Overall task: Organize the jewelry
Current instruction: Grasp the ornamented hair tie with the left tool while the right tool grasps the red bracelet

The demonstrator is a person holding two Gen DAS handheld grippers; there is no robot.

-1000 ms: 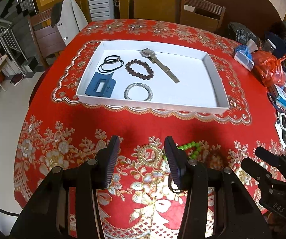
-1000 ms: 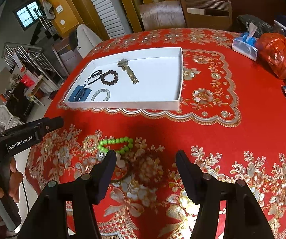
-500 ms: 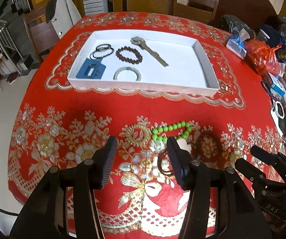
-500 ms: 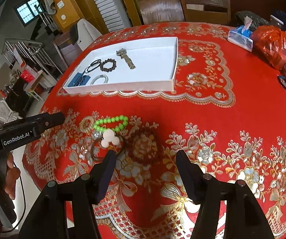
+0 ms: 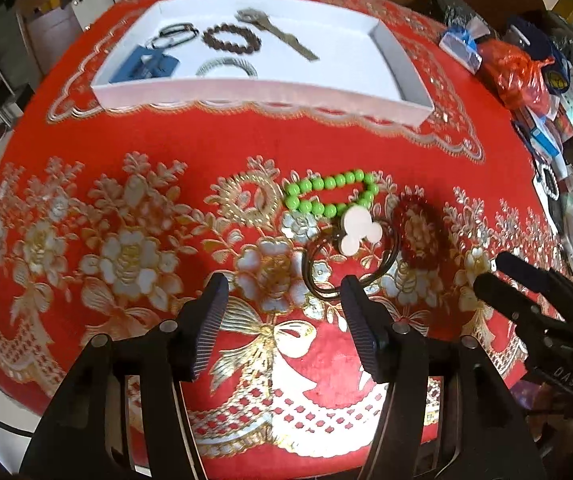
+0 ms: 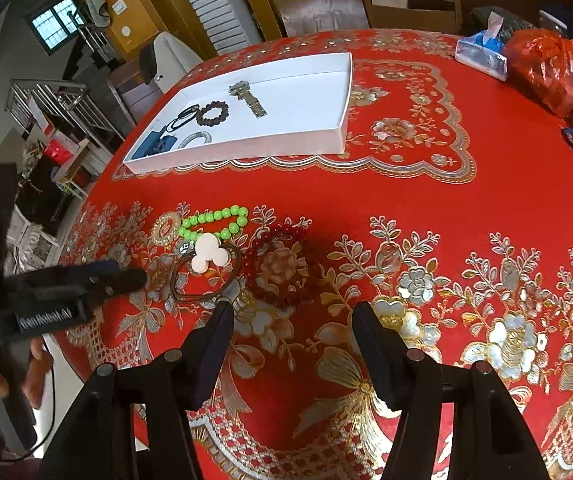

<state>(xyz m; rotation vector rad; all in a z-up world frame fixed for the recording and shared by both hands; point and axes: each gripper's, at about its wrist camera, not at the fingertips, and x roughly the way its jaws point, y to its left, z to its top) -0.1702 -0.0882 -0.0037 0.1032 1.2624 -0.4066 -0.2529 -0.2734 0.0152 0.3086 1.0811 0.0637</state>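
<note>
A green bead bracelet, a brown cord necklace with a white mouse-shaped pendant and a dark red bead bracelet lie on the red tablecloth. A white tray further back holds a watch, a dark bead bracelet, a silver bangle, black rings and a blue card. My left gripper is open, just short of the necklace. My right gripper is open, just short of the red bracelet.
An orange plastic bag, a tissue pack and small clutter sit at the table's right side. Wooden chairs stand behind the table. The near table edge lies below the grippers.
Both grippers have pulled back toward the near table edge and lowered, so the three loose pieces now lie in front of the fingertips. Both stayed open.
</note>
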